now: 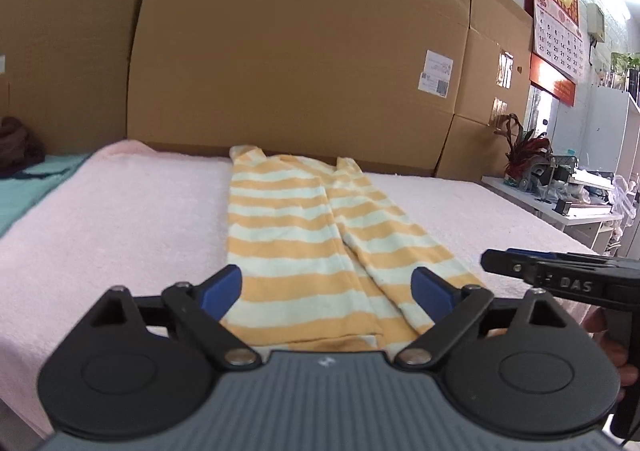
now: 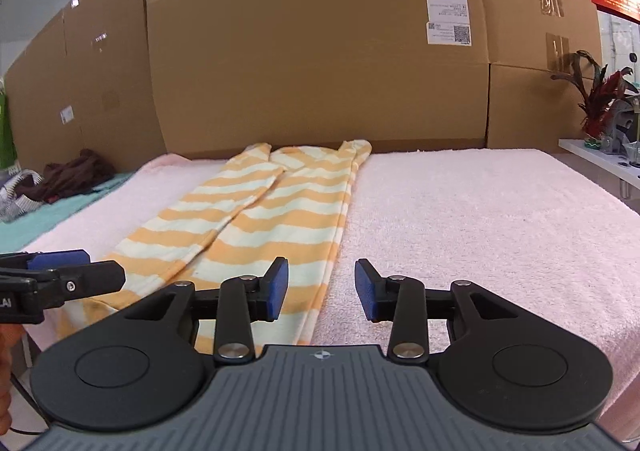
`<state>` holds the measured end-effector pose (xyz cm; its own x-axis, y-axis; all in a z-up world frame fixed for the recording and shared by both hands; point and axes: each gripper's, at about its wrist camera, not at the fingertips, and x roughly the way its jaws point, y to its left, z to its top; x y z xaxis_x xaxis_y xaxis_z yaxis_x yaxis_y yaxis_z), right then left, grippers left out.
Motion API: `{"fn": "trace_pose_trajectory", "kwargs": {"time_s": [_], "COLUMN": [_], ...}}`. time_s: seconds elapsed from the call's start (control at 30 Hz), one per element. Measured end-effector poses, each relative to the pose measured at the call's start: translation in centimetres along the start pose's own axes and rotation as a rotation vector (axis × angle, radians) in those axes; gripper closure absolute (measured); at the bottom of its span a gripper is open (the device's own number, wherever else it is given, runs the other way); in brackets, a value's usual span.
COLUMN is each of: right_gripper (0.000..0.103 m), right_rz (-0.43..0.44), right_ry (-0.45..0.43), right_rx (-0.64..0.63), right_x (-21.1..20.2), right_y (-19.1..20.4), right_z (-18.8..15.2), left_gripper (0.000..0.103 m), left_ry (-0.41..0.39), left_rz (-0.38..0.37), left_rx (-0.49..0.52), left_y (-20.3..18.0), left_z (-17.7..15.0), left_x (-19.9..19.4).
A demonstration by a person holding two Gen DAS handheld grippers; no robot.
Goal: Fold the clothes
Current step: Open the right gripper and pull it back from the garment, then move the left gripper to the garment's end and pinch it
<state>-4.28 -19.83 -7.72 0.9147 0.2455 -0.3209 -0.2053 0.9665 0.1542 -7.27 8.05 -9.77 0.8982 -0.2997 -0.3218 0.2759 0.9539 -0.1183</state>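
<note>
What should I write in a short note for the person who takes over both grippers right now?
Left gripper: open, empty, above the near hem of the striped garment.
Right gripper: open, empty, over the garment's right edge.
Garment lies on the pink towel, both long sides already folded inward into a narrow strip.
Left: fold the strip end to end.

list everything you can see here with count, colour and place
striped garment: one, orange and white, folded lengthwise on the towel
towel: one, pink, covers the table
cardboard boxes: several, brown, stacked behind the table
calendar: one, red and white, on the wall, right
plant: one, red and green, on the side shelf, right
dark clothes: a pile, brown, far left on a teal cloth
left gripper: one, black with blue pads, open over the garment's near end
right gripper: one, same colours, open at the garment's right edge
</note>
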Motion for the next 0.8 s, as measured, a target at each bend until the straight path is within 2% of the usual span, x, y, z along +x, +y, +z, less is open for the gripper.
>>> {"fn": "trace_pose_trajectory", "kwargs": {"time_s": [0.07, 0.17, 0.3, 0.37, 0.6, 0.8], "right_gripper": [0.063, 0.063, 0.061, 0.059, 0.058, 0.055], "right_rz": [0.050, 0.141, 0.213, 0.225, 0.261, 0.329], "right_ry": [-0.019, -0.017, 0.020, 0.043, 0.133, 0.167], "right_rx": [0.026, 0.022, -0.067, -0.063, 0.024, 0.079], "right_x": [-1.4, -3.1, -5.1, -5.4, -3.5, -2.1], "right_y": [-0.4, -0.6, -0.1, -0.4, -1.6, -3.1], "right_z": [-0.4, -1.2, -3.1, -3.8, -4.7, -5.1], "left_gripper": [0.006, 0.006, 0.007, 0.007, 0.007, 0.007], "left_ry": [-0.007, 0.018, 0.080, 0.101, 0.142, 0.158], "left_rz": [0.002, -0.037, -0.132, -0.176, -0.262, -0.381], "left_rx": [-0.008, -0.072, -0.141, -0.149, -0.101, -0.212], "left_y": [1.1, 3.3, 5.7, 6.3, 7.5, 9.5], "left_z": [-0.1, -1.0, -3.1, -4.2, -5.7, -5.4], "left_x": [-0.9, -2.7, -4.8, -5.2, -2.0, 0.1]}}
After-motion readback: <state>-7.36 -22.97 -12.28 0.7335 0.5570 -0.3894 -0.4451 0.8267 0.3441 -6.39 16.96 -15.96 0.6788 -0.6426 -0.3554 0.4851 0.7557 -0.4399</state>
